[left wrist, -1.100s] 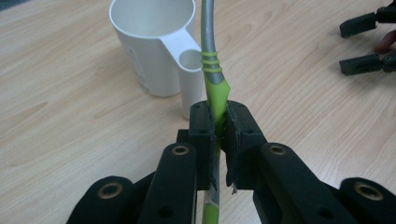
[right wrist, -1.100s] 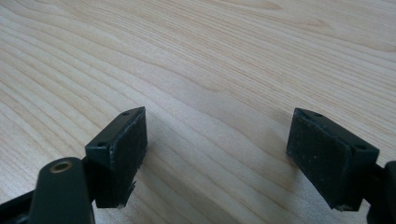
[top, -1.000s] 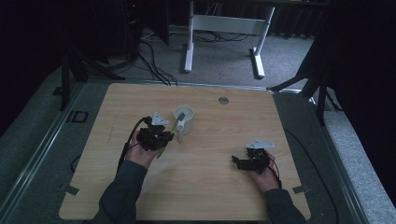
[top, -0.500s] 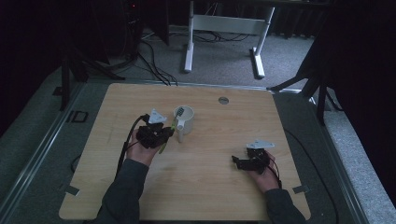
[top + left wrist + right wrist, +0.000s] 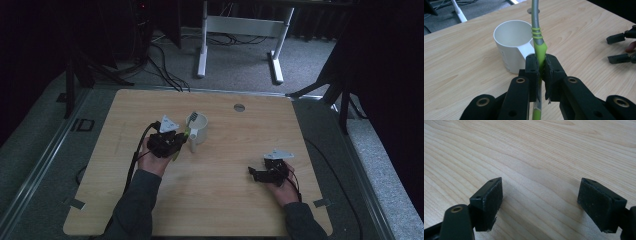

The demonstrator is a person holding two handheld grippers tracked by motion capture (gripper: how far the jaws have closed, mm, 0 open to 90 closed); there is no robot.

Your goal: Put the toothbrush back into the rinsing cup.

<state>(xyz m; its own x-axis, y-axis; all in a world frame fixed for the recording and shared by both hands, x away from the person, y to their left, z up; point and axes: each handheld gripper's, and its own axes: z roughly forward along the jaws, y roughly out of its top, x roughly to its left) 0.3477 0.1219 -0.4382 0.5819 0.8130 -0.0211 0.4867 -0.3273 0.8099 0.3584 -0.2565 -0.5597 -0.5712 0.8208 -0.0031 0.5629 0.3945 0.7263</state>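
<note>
Left claw (image 5: 540, 67) clamped on the green-and-grey plastic toothbrush (image 5: 538, 40), just beside the white plastic handled cup (image 5: 510, 47) on the light wooden worktop (image 5: 235, 190). Right claw (image 5: 540, 205) apart, holding nothing, low over bare worktop, well apart from the cup.

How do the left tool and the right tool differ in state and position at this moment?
The left tool is shut on the green and grey toothbrush; the right tool stands open with nothing between its jaws. The left tool sits beside the white cup, with the toothbrush head over it; the right tool lies apart, above bare table. Both are black, hand-held, and low over the wood.
</note>
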